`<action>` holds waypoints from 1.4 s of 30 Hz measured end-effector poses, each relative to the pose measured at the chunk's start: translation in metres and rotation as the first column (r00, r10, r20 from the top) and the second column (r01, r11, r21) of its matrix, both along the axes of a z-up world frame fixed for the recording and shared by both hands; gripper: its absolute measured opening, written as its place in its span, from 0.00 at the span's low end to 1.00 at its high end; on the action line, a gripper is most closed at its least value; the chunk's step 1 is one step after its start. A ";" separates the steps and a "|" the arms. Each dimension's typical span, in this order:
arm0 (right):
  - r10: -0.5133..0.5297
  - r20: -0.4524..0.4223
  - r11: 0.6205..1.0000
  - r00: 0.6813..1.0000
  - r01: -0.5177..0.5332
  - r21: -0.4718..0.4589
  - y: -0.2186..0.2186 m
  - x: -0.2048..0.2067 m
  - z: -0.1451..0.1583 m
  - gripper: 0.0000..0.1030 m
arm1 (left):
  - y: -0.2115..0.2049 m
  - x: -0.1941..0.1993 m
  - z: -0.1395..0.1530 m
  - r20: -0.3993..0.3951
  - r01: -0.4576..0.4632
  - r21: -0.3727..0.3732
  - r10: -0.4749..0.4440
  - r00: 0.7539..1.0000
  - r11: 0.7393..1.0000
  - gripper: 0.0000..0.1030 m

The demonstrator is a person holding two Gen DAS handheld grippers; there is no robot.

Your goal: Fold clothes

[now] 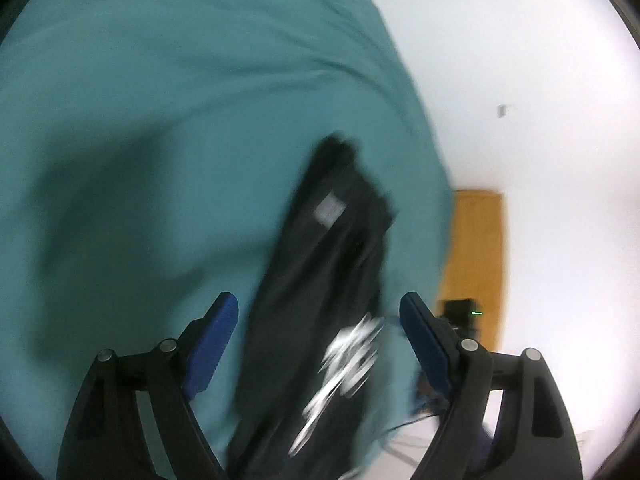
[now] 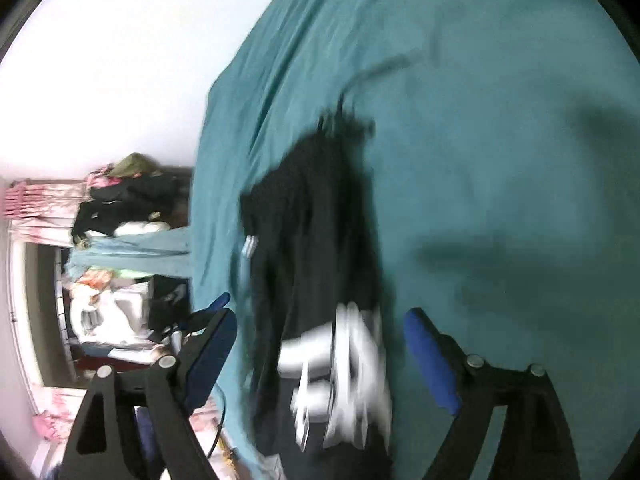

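Note:
A black garment with a white print and a small grey label lies on a teal bedsheet. It runs away from the camera between the open blue-padded fingers of my left gripper, which holds nothing. In the right wrist view the same black garment with its white print lies on the sheet between the open fingers of my right gripper, also empty. Both views are motion-blurred.
A white wall and an orange wooden strip lie past the bed's right edge. In the right wrist view a heap of clothes and clutter stands past the bed's left edge, with pink curtains.

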State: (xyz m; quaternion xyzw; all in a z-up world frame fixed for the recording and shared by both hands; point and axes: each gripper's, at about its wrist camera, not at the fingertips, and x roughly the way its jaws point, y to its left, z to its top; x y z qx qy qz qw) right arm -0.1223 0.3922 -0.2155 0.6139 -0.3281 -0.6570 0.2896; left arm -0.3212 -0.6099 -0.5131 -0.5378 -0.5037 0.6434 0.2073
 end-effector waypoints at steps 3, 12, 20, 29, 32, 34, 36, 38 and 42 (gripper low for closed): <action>0.026 0.036 0.999 0.999 -0.027 0.035 -0.022 -0.047 -0.030 0.82 | 0.028 -0.076 -0.038 0.059 0.047 0.017 -0.048 0.997 0.999 0.82; 0.269 -0.041 0.963 0.962 -0.269 0.009 -0.075 -0.049 -0.043 0.27 | 0.101 -0.209 -0.048 -0.025 0.328 -0.053 -0.330 0.944 0.943 0.66; 0.139 -0.178 0.988 0.974 -0.149 -0.042 -0.077 -0.010 -0.004 0.15 | 0.097 -0.194 -0.010 -0.147 0.371 -0.120 -0.386 0.911 0.921 0.13; 0.025 -0.280 0.977 0.960 -0.082 -0.196 -0.065 0.144 0.079 0.15 | 0.089 -0.126 0.090 -0.279 0.364 -0.165 -0.397 0.874 0.917 0.13; -0.009 -0.284 0.975 0.959 -0.054 -0.214 -0.029 0.203 0.105 0.15 | 0.097 -0.079 0.108 -0.282 0.354 -0.217 -0.406 0.870 0.910 0.13; -0.035 -0.271 0.973 0.962 -0.029 -0.228 -0.021 0.241 0.110 0.15 | 0.128 -0.039 0.105 -0.273 0.344 -0.238 -0.402 0.874 0.908 0.13; -0.056 -0.249 0.968 0.967 -0.009 -0.253 -0.021 0.280 0.105 0.15 | 0.132 -0.001 0.110 -0.262 0.329 -0.279 -0.401 0.878 0.902 0.13; -0.081 -0.235 0.966 0.969 0.019 -0.258 -0.015 0.304 0.096 0.15 | 0.162 0.038 0.092 -0.267 0.330 -0.307 -0.414 0.870 0.893 0.13; -0.038 -0.190 0.985 0.981 0.006 -0.170 -0.020 0.364 0.055 0.15 | 0.213 0.121 0.052 -0.262 0.350 -0.397 -0.470 0.843 0.849 0.15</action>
